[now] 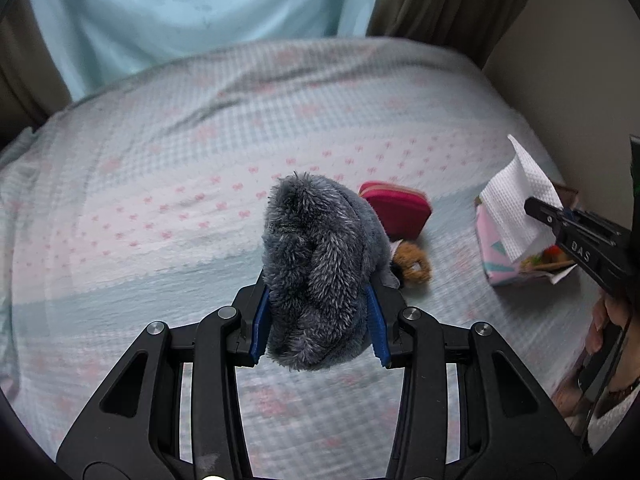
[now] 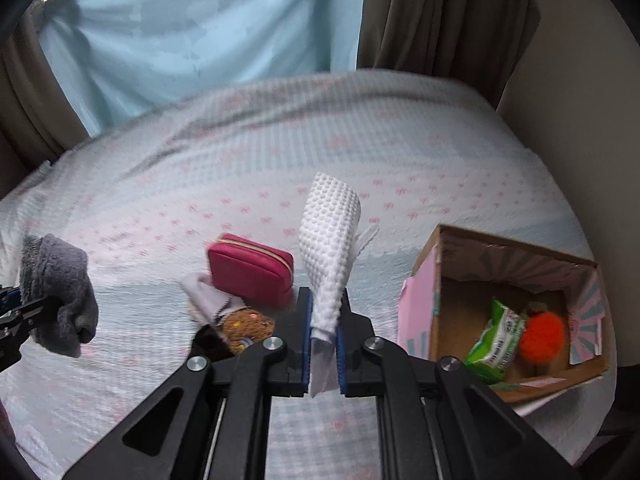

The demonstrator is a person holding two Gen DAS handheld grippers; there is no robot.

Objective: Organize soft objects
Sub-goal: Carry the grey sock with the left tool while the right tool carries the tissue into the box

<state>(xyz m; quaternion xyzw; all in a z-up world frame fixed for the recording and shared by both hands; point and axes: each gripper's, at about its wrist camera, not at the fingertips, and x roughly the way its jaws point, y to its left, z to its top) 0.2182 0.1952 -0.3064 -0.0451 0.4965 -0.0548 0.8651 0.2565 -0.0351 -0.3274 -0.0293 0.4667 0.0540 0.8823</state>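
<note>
Spreading wide under both tools, the pale bow-patterned bedspread is carrying an open cardboard box at right. Hovering left, the left gripper is clamping a fuzzy grey sock; the right gripper is pinching a white waffle-textured cloth upright beside a pink zippered pouch.

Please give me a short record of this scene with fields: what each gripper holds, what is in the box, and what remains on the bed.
left gripper: shut on grey fuzzy sock, held above the bed
right gripper: shut on white textured cloth
cardboard box: open, on the bed's right side; holds green packet and orange plush
bed: pink pouch, brown plush, pale cloth
</note>
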